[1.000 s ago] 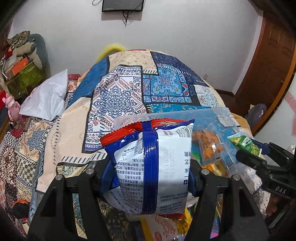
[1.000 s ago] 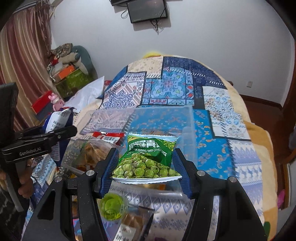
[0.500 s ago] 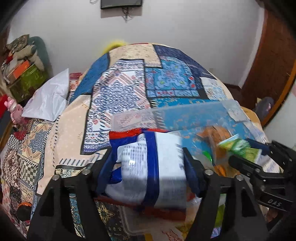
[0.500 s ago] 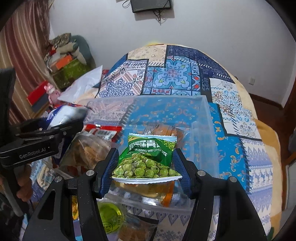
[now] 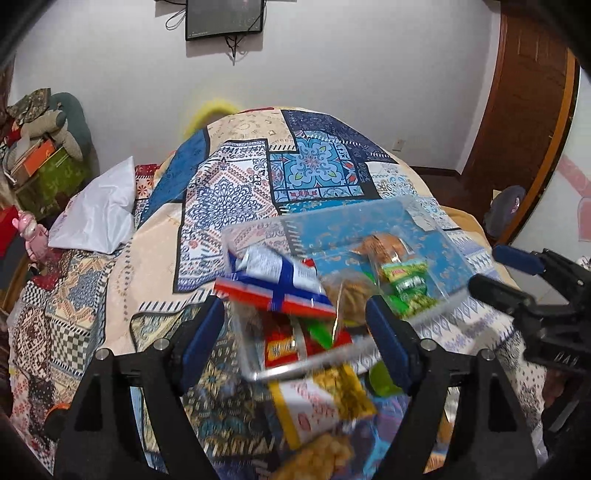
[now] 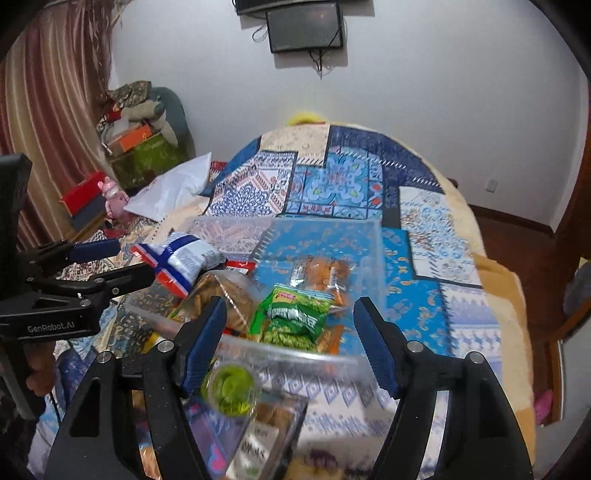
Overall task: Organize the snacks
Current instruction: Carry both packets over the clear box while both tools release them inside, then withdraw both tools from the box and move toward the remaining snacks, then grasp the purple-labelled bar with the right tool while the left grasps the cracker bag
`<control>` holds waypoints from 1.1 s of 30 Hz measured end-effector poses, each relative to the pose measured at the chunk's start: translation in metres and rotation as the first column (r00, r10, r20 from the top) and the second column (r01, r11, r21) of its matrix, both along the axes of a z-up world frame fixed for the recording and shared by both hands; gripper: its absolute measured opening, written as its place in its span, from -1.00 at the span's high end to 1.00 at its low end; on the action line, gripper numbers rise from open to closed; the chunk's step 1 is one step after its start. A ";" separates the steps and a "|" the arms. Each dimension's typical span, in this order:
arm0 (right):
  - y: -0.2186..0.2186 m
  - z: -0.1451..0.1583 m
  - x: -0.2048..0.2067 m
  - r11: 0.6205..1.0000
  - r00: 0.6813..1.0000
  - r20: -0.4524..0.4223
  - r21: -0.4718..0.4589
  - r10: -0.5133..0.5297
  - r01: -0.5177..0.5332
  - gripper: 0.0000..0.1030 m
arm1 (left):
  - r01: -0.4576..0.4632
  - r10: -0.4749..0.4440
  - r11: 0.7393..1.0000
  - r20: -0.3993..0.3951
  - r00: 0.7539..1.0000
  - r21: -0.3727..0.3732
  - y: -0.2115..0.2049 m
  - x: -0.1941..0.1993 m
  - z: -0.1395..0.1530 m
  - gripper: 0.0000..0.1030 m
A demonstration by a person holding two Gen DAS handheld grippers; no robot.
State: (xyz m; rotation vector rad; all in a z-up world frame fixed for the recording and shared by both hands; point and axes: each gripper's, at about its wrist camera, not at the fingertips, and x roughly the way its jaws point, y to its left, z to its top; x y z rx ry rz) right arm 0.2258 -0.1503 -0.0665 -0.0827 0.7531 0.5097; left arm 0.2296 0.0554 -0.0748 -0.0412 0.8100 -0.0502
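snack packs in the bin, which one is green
The green pea packet, lying nearest the right gripper; the blue-and-white packet lies at the bin's left edge.

Bedroom in a private home.
A bed under a patchwork-print quilt in blue, cream and navy; a white pillow at its side; a black flat screen mounted on the white wall; striped pink-and-cream curtains; a pile of boxes and folded textiles in the corner; a brown wooden door.
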 end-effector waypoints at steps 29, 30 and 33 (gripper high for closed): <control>-0.048 -0.092 -0.087 0.991 0.973 -0.220 -0.127 -0.067 0.039 -0.25 | -0.013 -0.010 0.995 -0.234 0.972 -0.095 -0.005 -0.076 -0.100 -0.43; -0.048 -0.093 -0.085 0.993 0.971 -0.230 -0.111 -0.060 0.035 -0.19 | -0.012 -0.009 0.996 -0.233 0.972 -0.087 -0.008 -0.076 -0.101 -0.36; -0.047 -0.098 -0.081 0.996 0.965 -0.257 -0.083 -0.051 0.031 0.07 | -0.006 -0.011 0.997 -0.223 0.975 -0.074 -0.010 -0.077 -0.102 -0.25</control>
